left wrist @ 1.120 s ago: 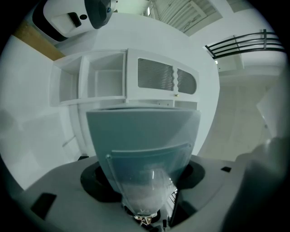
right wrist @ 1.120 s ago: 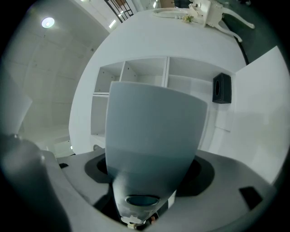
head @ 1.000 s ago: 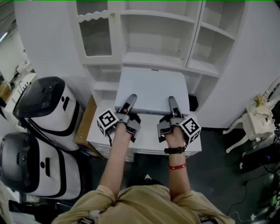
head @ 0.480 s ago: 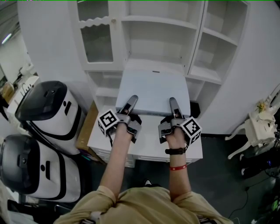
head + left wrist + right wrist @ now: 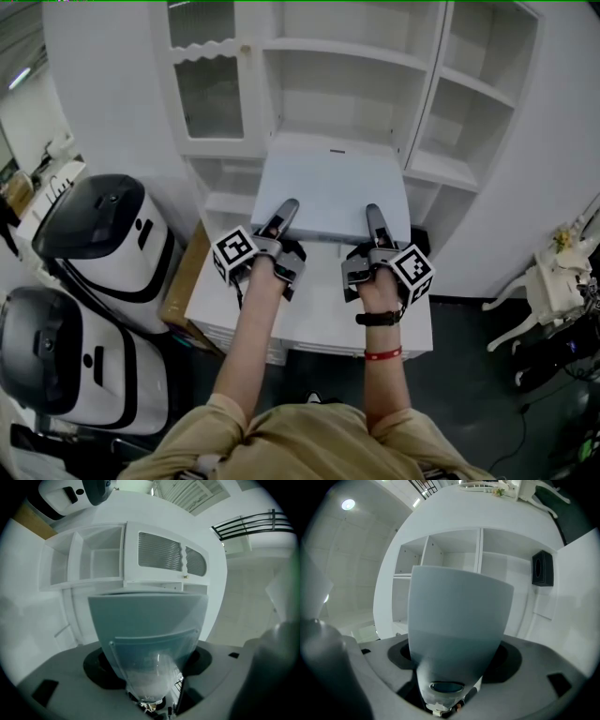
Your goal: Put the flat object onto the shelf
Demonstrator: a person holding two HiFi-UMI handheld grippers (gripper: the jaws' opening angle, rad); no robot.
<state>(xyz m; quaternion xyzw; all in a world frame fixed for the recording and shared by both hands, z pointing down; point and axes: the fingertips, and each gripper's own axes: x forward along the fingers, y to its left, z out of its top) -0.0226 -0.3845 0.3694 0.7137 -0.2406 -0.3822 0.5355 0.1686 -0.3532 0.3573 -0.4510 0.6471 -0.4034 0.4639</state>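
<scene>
Now: L gripper (image 5: 288, 206) & R gripper (image 5: 371, 210) both clamped on flat pale-grey rectangular panel (image 5: 333, 183), facing white open-front shelf unit (image 5: 349, 49).

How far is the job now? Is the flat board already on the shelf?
Not yet. Done: the left claw and right claw are each shut on the board's near edge. In hand: the board is held roughly level before the shelf unit, far edge toward its middle opening. Left: slide it in and open both claws.
</scene>
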